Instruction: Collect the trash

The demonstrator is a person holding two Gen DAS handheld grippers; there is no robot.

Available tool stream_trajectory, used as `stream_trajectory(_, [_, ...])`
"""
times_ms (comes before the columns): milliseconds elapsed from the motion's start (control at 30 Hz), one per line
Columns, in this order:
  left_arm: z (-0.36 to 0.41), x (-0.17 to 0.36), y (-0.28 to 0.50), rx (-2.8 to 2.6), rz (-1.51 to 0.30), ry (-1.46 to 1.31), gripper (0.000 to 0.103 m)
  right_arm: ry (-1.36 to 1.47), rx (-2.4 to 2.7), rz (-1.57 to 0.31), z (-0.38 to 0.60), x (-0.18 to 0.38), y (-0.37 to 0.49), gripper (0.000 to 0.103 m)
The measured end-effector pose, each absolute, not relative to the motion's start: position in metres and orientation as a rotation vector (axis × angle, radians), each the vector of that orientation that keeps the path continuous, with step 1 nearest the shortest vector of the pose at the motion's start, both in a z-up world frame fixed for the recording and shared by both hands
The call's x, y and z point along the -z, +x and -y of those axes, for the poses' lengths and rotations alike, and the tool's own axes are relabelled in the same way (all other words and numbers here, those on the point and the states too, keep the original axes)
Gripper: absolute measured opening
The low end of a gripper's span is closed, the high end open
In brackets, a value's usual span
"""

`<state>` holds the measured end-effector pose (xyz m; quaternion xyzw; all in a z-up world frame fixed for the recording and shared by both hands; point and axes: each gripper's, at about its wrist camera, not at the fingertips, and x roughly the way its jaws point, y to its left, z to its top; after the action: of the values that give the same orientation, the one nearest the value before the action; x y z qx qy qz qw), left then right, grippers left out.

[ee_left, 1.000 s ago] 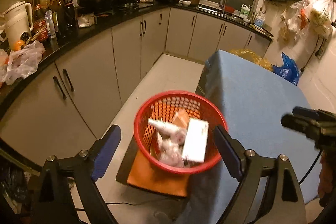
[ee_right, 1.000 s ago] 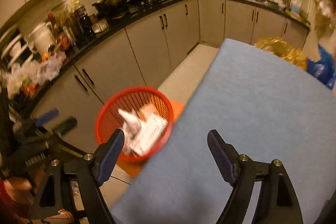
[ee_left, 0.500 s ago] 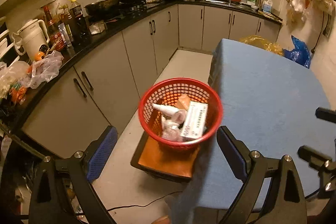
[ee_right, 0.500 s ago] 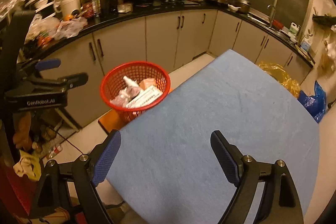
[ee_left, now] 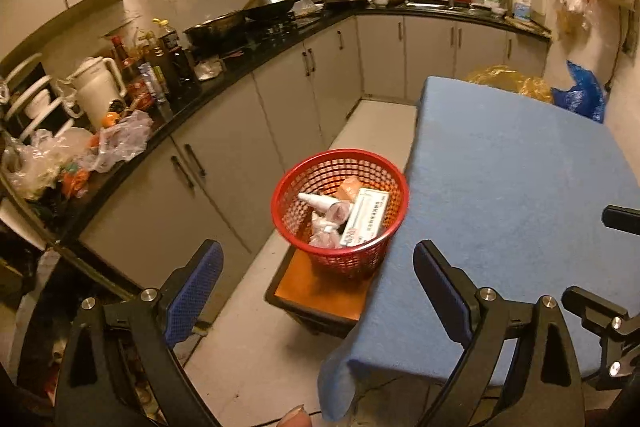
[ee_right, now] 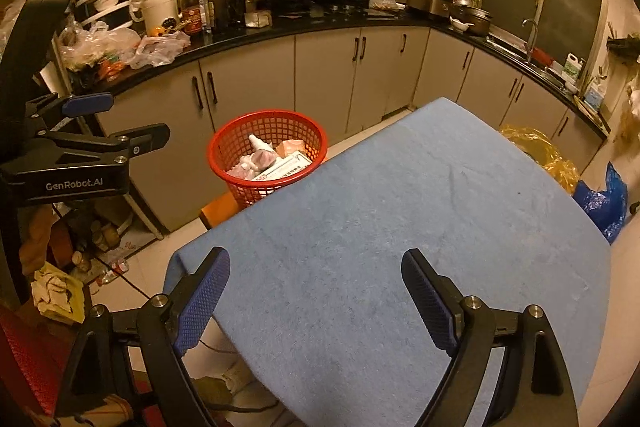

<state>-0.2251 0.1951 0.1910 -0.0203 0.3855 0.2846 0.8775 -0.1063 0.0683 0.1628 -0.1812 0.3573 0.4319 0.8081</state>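
Trash gathered in the basket, both grippers released and empty.

The round red plastic mesh basket (ee_left: 340,211) sits on an orange-topped stool (ee_left: 320,291) just beside the blue-clothed table (ee_right: 400,227), ahead of the left gripper (ee_left: 316,291) and ahead-left of the right gripper (ee_right: 316,291). It holds a white carton (ee_left: 366,217), a small white bottle (ee_left: 316,201) and crumpled wrappers. Both pairs of jaws stand wide with nothing between them. The cloth ahead of the right gripper looks bare, so collection seems finished; to close well, I would scan the table edges and floor for strays before lowering the grippers.
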Motion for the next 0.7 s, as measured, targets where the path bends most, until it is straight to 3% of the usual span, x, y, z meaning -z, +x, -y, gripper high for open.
stream_trajectory(700, [-0.192, -0.204, -0.238, -0.712, -0.786, -0.057, 0.095, -0.410, -0.980, -0.728, -0.070, -0.170, -0.107, 0.092])
